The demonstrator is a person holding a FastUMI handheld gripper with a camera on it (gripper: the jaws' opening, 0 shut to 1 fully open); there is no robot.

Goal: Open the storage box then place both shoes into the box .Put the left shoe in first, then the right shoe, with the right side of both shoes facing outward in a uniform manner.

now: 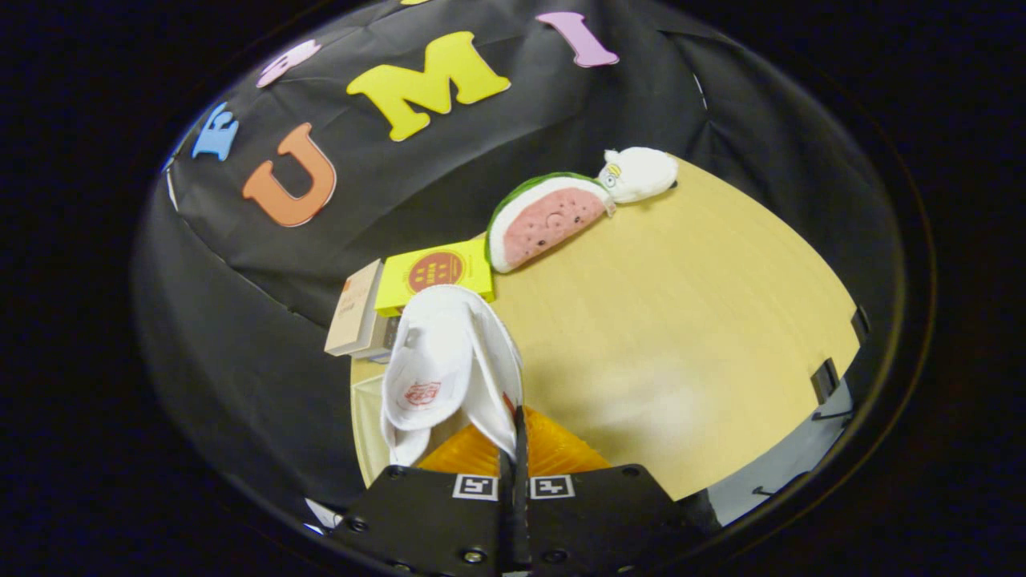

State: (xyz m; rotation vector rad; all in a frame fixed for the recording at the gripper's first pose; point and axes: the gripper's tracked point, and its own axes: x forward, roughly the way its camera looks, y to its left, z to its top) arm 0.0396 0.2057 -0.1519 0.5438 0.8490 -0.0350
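A white slipper (437, 361) with a red logo on its upper is held up above the wooden table (681, 336), tilted, with its toe pointing away from me. My gripper (517, 421) is shut on the slipper's right edge, and the orange fingers (561, 453) are pressed together with the white fabric pinched between them. Just below and left of the slipper shows a pale cream corner (365, 421), which may be the storage box; most of it is hidden by the slipper and my fingers.
Beyond the slipper, a yellow box (437, 272) and a tan box (357, 316) stand at the table's back edge against the black wall. A watermelon-slice plush (545, 220) and a white plush toy (637, 175) lie farther right along the back.
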